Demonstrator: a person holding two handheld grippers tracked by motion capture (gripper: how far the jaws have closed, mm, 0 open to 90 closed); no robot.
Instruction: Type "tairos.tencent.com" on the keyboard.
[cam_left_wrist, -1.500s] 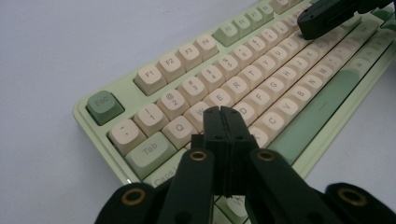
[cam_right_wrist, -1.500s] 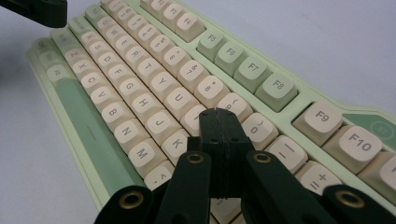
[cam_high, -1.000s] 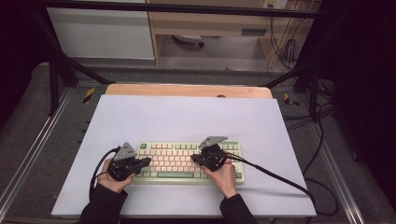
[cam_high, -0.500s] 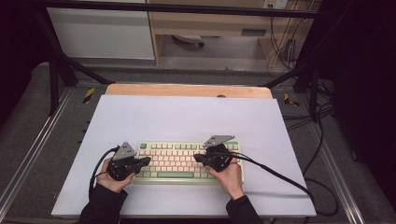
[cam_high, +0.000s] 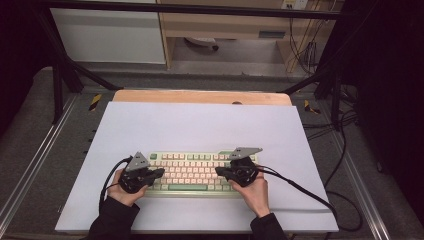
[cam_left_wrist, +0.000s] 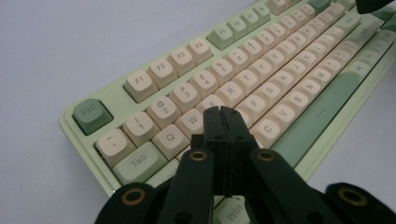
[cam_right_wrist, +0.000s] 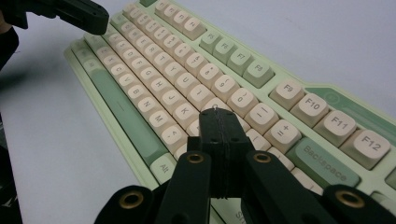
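Observation:
A pale green keyboard (cam_high: 197, 165) with cream keys lies near the front of the white mat. My left gripper (cam_high: 160, 173) is over its left end, jaws shut with nothing between them. In the left gripper view its tip (cam_left_wrist: 223, 112) hovers above the letter keys near W and E of the keyboard (cam_left_wrist: 280, 70). My right gripper (cam_high: 219, 172) is over the right half, also shut and empty. In the right gripper view its tip (cam_right_wrist: 215, 113) sits above the keys left of Backspace on the keyboard (cam_right_wrist: 154, 60). Whether either tip touches a key I cannot tell.
The white mat (cam_high: 200, 125) covers the table, with a wooden edge (cam_high: 200, 96) at the back. Black cables (cam_high: 300, 190) trail from the right gripper across the mat to the floor at the right. Metal frame rails run along both sides.
The right hand and its gripper have shifted to the right along the keyboard and risen slightly. The left gripper has stayed where it was.

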